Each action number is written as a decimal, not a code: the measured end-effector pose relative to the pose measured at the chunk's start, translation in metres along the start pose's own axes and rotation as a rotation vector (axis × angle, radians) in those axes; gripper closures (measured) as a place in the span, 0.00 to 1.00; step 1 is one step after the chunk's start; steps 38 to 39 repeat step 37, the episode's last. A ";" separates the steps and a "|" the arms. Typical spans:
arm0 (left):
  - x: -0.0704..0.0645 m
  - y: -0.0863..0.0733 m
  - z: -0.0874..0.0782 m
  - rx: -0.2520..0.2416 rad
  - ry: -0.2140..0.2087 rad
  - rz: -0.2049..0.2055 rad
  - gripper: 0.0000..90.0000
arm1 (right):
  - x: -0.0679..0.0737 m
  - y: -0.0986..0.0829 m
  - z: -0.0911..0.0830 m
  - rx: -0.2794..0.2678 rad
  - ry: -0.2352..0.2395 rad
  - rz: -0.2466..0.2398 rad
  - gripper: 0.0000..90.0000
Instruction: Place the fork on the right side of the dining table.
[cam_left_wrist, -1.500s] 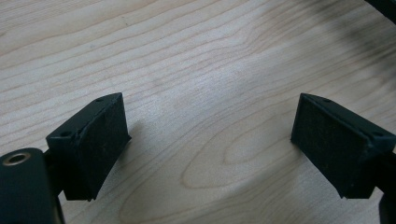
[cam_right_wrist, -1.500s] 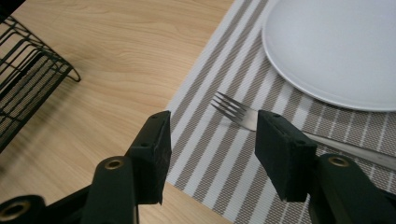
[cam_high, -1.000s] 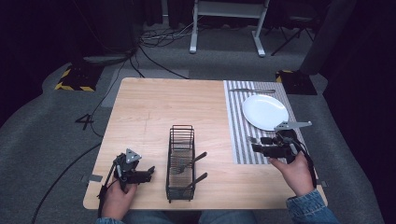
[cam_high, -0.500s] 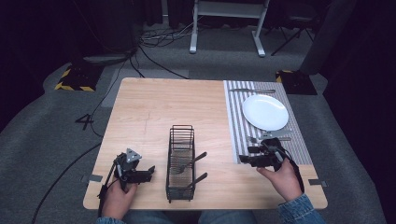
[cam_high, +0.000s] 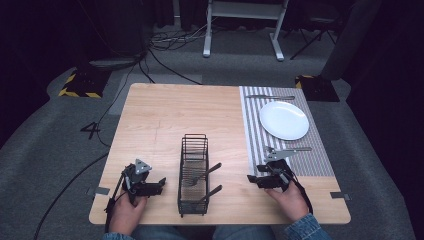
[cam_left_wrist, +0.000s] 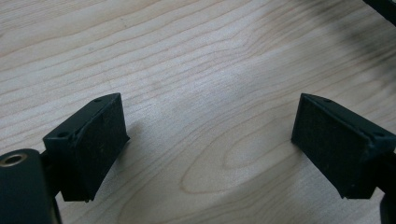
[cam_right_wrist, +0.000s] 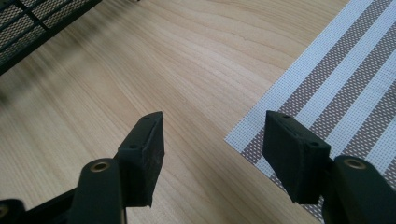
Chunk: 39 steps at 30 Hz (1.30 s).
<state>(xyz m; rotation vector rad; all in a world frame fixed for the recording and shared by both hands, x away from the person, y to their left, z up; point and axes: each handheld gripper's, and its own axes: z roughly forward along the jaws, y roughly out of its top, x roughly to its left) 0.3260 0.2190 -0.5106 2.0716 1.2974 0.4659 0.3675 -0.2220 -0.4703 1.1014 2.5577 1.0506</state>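
Apparently both the left gripper (cam_left_wrist: 210, 140) and right gripper (cam_right_wrist: 212, 154) gape wide, holding nothing.

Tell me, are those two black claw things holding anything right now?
No. The left gripper and the right gripper both have open jaws with only bare table between them.

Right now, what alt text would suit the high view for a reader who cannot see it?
A person rests an open gripper in each hand on a wooden table, left gripper and right gripper flanking a black wire rack holding cutlery. A white plate and a fork lie on a striped mat at right.
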 end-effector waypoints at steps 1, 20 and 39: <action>0.000 0.000 0.000 0.000 0.000 0.000 0.11 | 0.000 -0.003 0.002 -0.015 -0.005 0.004 0.43; 0.000 0.000 0.000 0.000 0.000 0.000 0.11 | 0.008 -0.031 0.019 -0.094 -0.115 -0.074 0.39; 0.000 0.000 0.000 0.000 0.000 0.000 0.11 | 0.010 -0.034 0.022 -0.086 -0.106 -0.095 0.14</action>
